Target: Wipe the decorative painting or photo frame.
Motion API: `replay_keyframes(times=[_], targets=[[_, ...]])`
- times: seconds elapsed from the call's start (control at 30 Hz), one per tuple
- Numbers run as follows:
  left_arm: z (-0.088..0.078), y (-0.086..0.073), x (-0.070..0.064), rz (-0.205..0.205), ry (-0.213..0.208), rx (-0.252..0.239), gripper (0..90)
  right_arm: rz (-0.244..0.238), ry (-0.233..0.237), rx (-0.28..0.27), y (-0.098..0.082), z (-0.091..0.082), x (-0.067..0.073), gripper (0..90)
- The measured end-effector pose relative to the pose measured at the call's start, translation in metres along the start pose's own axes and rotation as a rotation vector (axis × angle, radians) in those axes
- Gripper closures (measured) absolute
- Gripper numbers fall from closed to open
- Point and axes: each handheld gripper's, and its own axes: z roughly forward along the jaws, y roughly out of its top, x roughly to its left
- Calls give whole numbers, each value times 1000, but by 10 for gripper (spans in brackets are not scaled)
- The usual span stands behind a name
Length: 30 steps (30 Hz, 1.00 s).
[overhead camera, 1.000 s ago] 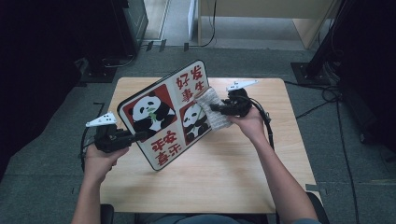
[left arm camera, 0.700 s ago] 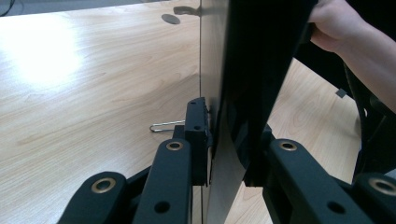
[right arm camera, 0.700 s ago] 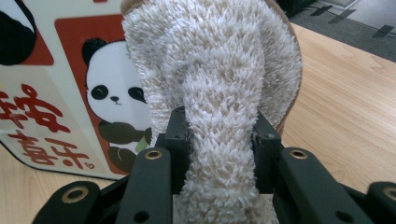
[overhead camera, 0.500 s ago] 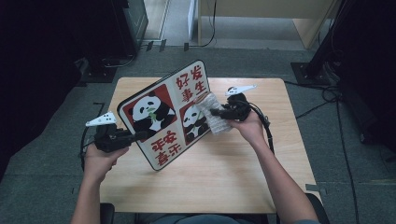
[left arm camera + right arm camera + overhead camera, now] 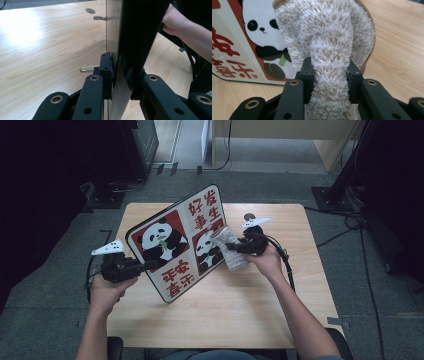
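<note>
— Any writing to read here?

— Only on the panda sign [image 5: 180, 242]. Red Chinese characters stand on its white fields: "好" with two more, too small to be sure of, on the field nearest the right tool [image 5: 231, 247], which is clamped on a fluffy cloth [image 5: 232, 252].

— And by the left tool [image 5: 150, 265]?

— "平安喜乐" in red, just beyond where it grips the sign's edge. A small heart follows the characters.
</note>
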Motion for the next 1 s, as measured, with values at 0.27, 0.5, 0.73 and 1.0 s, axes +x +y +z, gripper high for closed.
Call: replay_keyframes(times=[0.27, 0.5, 0.73, 1.0], targets=[[0, 0, 0, 3, -5, 2, 790, -1, -7, 28, -12, 9, -2, 678], [1, 1, 0, 5, -6, 3, 790, 19, 1, 58, -21, 14, -5, 677], [1, 1, 0, 8, -6, 5, 790, 37, 3, 82, -32, 20, -8, 678], [1, 1, 1, 9, -9, 6, 789, 31, 10, 76, -28, 13, -7, 680]])
